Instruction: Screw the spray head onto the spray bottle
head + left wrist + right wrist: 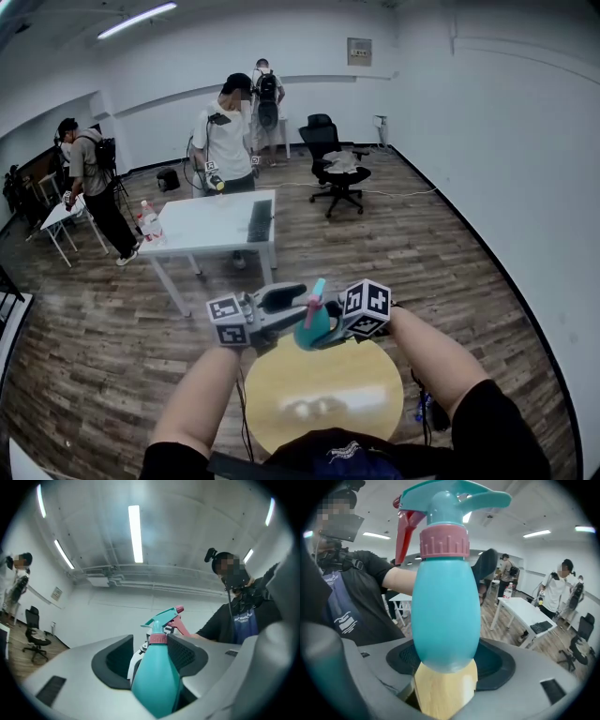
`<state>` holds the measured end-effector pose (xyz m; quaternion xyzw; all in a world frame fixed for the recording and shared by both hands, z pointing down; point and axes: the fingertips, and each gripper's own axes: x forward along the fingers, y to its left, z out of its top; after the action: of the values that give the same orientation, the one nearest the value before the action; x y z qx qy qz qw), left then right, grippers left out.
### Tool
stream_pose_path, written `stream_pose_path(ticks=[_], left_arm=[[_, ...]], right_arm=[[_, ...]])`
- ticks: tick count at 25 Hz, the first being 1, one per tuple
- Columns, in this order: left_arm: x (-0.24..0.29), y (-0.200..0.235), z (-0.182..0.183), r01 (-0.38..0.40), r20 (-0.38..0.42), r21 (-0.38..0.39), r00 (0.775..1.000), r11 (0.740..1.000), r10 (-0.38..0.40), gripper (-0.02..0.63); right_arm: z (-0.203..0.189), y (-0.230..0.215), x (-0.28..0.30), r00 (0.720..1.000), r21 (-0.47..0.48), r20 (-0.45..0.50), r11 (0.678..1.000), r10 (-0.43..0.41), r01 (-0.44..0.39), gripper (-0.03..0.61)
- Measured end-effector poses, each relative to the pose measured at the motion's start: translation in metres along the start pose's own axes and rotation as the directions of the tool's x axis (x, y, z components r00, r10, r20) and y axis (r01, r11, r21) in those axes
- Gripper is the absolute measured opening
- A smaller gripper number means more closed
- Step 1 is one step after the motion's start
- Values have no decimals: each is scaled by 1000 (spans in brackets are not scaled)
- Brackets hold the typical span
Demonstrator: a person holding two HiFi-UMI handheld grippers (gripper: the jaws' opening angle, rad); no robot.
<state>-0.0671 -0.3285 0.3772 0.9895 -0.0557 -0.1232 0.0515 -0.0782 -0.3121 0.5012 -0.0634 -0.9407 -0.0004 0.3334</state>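
Observation:
I see a teal spray bottle (314, 328) hanging upright above the round wooden table (366, 394), between both grippers. Its teal spray head (315, 292) with a pink trigger sits on the pink collar (444, 541). My right gripper (328, 333) is shut on the bottle's lower body (445, 611), and wood shows below it (445, 691). My left gripper (298, 307) reaches in from the left. In the left gripper view its jaws flank the collar (158, 638). The right pad (187, 656) lies close against the collar, and a gap shows at the left pad (112, 660).
A white table (211, 225) with a keyboard (260, 220) and bottles (148, 222) stands ahead on the wooden floor. A person in a white shirt (225, 141) stands behind it, and others are further off. A black office chair (337, 164) is at the back right.

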Motion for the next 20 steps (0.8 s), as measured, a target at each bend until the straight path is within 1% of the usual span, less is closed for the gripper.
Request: stream_pose_path(ticks=[2, 3, 4, 5, 7, 8, 9, 11, 12, 13, 15, 17, 18, 19, 20], left_arm=[[-3, 7, -6, -97, 4, 49, 995, 994, 97, 264], [-3, 9, -10, -140, -13, 87, 990, 986, 142, 264], [-4, 12, -14, -185, -34, 133, 981, 974, 191, 263], [-5, 16, -16, -236, -50, 183, 967, 955, 248, 267], [-7, 26, -16, -351, -47, 265, 926, 898, 375, 267], [-9, 31, -15, -405, -33, 286, 901, 868, 432, 258], [-10, 35, -14, -454, -16, 293, 877, 841, 480, 258], [-11, 38, -14, -537, 11, 282, 831, 795, 557, 258], [-10, 38, -14, -566, 20, 272, 812, 778, 584, 251], [-9, 38, -14, -586, 26, 263, 798, 766, 602, 249], [-2, 39, -12, -608, 32, 261, 782, 750, 623, 261], [2, 40, -8, -625, 31, 293, 763, 724, 646, 261], [3, 40, -6, -627, 32, 313, 757, 713, 652, 261], [2, 37, -5, -622, 32, 329, 759, 711, 650, 243], [2, 33, -5, -610, 30, 339, 767, 716, 640, 242]], right_arm=[[0, -12, -5, 998, 54, 24, 997, -56, 55, 354], [1, -18, -7, 996, 79, 27, 994, -82, 79, 354], [1, -24, -7, 994, 99, 21, 989, -110, 108, 354], [1, -32, -7, 989, 116, 5, 983, -145, 144, 354], [-1, -47, -7, 974, 151, -25, 962, -225, 227, 354], [-1, -54, -7, 965, 170, -33, 950, -261, 263, 354], [-1, -60, -7, 956, 186, -39, 938, -291, 293, 354], [-1, -67, -6, 943, 207, -47, 920, -331, 333, 354], [0, -68, -4, 938, 210, -52, 915, -342, 345, 354], [0, -68, -2, 936, 208, -57, 913, -346, 350, 354], [2, -63, 4, 937, 189, -68, 918, -342, 349, 354], [7, -59, 11, 938, 175, -69, 922, -340, 346, 354], [10, -58, 12, 938, 175, -65, 922, -340, 346, 354], [12, -57, 12, 939, 176, -63, 922, -339, 345, 354], [13, -54, 12, 940, 174, -64, 924, -335, 342, 354]])
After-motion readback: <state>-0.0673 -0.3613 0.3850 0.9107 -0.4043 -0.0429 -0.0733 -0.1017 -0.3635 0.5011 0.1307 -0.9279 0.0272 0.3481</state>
